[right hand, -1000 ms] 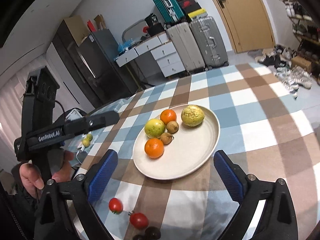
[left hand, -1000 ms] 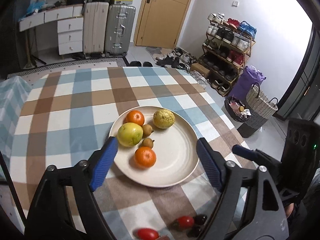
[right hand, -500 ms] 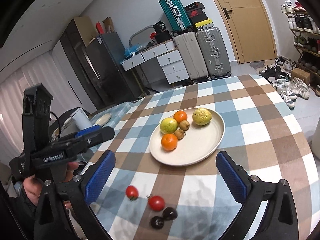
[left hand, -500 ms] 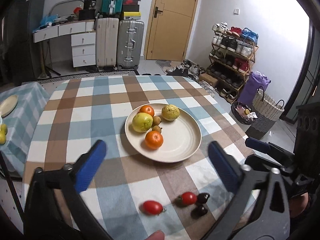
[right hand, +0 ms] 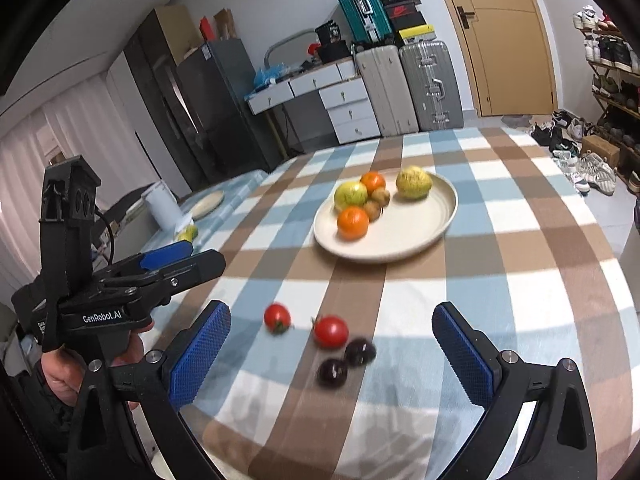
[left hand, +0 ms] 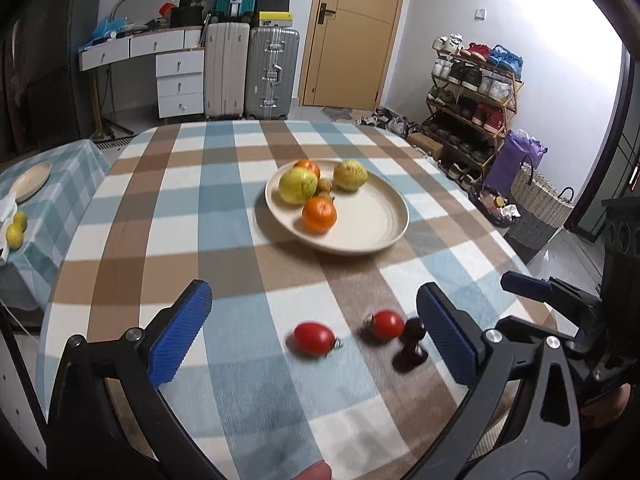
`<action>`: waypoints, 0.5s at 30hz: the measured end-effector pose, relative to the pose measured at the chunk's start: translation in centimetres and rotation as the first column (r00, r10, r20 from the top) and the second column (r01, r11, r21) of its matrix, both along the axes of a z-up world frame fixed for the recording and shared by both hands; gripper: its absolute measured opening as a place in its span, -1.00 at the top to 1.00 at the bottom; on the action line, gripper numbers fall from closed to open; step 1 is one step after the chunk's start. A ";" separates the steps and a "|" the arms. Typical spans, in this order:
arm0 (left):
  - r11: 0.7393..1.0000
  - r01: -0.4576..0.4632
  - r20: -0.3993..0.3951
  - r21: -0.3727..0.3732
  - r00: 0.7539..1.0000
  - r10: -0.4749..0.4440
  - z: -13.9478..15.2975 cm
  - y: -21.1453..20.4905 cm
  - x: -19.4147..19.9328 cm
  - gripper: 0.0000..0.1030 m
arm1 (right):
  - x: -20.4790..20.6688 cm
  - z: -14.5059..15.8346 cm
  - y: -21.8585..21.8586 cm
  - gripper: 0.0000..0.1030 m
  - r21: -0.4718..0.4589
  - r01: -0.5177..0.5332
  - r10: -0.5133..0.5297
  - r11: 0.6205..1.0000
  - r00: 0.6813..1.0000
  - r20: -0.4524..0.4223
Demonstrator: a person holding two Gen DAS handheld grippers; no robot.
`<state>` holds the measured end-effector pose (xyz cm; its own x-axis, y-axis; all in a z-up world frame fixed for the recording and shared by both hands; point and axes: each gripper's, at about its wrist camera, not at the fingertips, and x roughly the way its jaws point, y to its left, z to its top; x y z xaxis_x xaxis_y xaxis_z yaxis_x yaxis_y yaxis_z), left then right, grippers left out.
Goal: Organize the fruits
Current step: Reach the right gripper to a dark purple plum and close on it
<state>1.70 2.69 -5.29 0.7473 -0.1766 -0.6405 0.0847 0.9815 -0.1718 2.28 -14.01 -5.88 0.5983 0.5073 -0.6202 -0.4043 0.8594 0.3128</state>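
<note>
A cream plate (left hand: 372,228) on the checked tablecloth holds two oranges, a green apple (left hand: 298,186), a bumpy yellow fruit (left hand: 350,175) and small brown fruits. Nearer the table's front edge lie two red tomatoes (left hand: 315,338) (left hand: 387,324) and two dark fruits (left hand: 412,354). My left gripper (left hand: 314,296) hovers wide open above the tomatoes, with nothing between its pads. In the right wrist view the plate (right hand: 416,226) is farther back, and the tomatoes (right hand: 330,331) and dark fruits (right hand: 333,372) lie beneath my open, empty right gripper (right hand: 332,314).
A low side table (left hand: 60,184) at the left carries a plate and yellow fruits (left hand: 14,236). Suitcases (left hand: 272,72), drawers and a door stand behind; a shoe rack (left hand: 472,92) and baskets (left hand: 536,200) are at the right. A hand (right hand: 60,376) holds the left gripper (right hand: 192,258).
Both grippers have drawn back from the plate toward the table's front edge, bringing the tomatoes and dark fruits into fuller view. The left jaws have spread wider.
</note>
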 end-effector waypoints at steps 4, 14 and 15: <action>1.000 -0.017 -0.014 -0.013 1.000 0.016 -1.0 0.4 -0.6 -0.98 | -1.0 -1.3 0.3 -0.99 -0.012 0.002 -0.002 1.000 1.000 -0.028; 0.999 -0.046 -0.048 -0.016 0.998 0.045 -2.7 1.7 -0.4 -0.98 | -1.8 -4.2 1.4 -0.99 -0.043 -0.015 0.011 0.999 0.996 -0.084; 0.999 -0.048 -0.053 -0.020 0.997 0.047 -3.0 1.9 -0.3 -0.98 | -1.8 -4.5 1.6 -0.99 -0.047 -0.018 0.013 0.999 0.996 -0.089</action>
<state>1.37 4.55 -8.30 0.7203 -0.1557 -0.6760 0.0285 0.9803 -0.1953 0.44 -12.45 -10.35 0.5323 0.4844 -0.6943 -0.3902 0.8682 0.3066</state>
